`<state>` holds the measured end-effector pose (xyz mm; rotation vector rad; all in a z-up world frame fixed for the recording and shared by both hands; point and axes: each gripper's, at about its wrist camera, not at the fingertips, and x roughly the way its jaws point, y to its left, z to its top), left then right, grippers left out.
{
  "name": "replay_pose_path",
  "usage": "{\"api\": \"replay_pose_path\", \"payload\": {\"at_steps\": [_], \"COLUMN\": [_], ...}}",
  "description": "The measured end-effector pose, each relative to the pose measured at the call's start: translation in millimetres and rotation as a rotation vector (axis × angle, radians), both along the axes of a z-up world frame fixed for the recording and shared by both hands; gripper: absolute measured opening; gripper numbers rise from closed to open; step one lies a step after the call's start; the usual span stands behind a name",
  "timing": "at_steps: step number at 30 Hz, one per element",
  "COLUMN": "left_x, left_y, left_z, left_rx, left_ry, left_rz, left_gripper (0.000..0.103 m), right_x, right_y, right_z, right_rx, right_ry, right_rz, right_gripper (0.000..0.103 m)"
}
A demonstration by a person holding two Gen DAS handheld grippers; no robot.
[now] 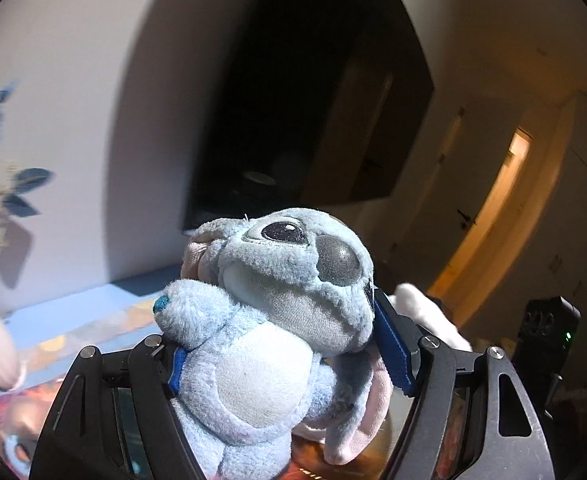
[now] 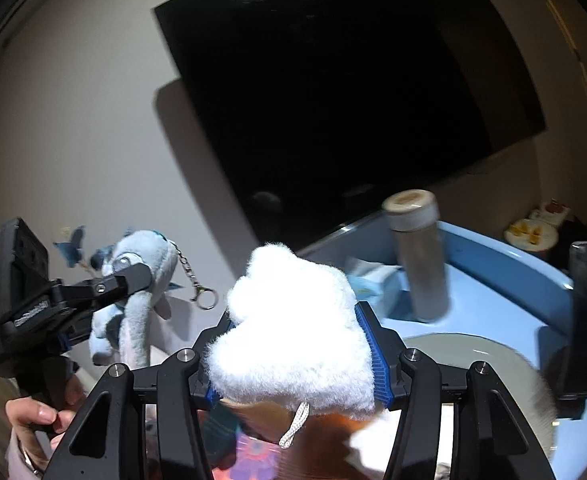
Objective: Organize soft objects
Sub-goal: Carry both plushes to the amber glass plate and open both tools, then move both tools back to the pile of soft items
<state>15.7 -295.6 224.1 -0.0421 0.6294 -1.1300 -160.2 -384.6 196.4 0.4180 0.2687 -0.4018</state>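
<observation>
The left gripper [image 1: 285, 356] is clenched on one blue plush toy [image 1: 277, 312], squeezed at the body; the right gripper [image 2: 293, 356] grasps one white fluffy toy [image 2: 293, 320]. Both toys are carried in the air above the table [image 2: 493, 280]. They look light, soft and compressible; a mid-body grip suits them.

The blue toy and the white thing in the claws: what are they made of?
Blue toy: short matted plush, fuzzy nap, glossy plastic-looking eye, metal keychain. White thing: fluffy fleece-like fabric, fine loose fibres at its edges, a woven cord loop; stuffing unknown.
</observation>
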Motion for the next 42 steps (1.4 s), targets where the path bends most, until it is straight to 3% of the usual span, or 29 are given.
{"api": "replay_pose_path", "payload": {"at_steps": [10, 16, 17, 18, 19, 20, 33, 42], "left_x": [-24.4, -37.4, -35.9, -35.8, -35.6, -36.7, -46.6, -38.8], "left_y": [-60.5, -68.0, -69.7, -72.0, -74.5, -75.6, -52.6, -21.0], "left_z": [-35.8, -51.0, -51.7, -53.5, -54.8, -56.0, -49.3, -33.3], "left_rx": [0.078, 0.133, 0.144, 0.163, 0.189, 0.206, 0.211, 0.186], "left_ry": [0.03, 0.027, 0.03, 0.037, 0.044, 0.046, -0.031, -0.072], "left_rz": [-0.102, -0.142, -0.146, -0.15, -0.15, -0.149, -0.145, -0.108], "left_gripper": [0.072, 0.076, 0.077, 0.08, 0.09, 0.094, 0.099, 0.099], "right_x": [-25.7, -26.0, -25.9, -26.0, -27.7, -30.1, -32.8, -17.3], "right_y": [-47.1, -60.8, -62.7, -64.2, -66.0, -66.3, -51.4, -14.0], "right_z": [-30.0, -49.1, -50.8, -51.8, -52.2, -51.6, -40.2, -25.1], "right_rx": [0.041, 0.074, 0.078, 0.087, 0.092, 0.091, 0.126, 0.093], "right_ry": [0.102, 0.164, 0.167, 0.169, 0.164, 0.154, 0.105, 0.093], "right_rz": [-0.103, -0.128, -0.13, -0.134, -0.149, -0.164, -0.159, -0.096], "right_gripper": [0.055, 0.056, 0.059, 0.071, 0.078, 0.086, 0.087, 0.087]}}
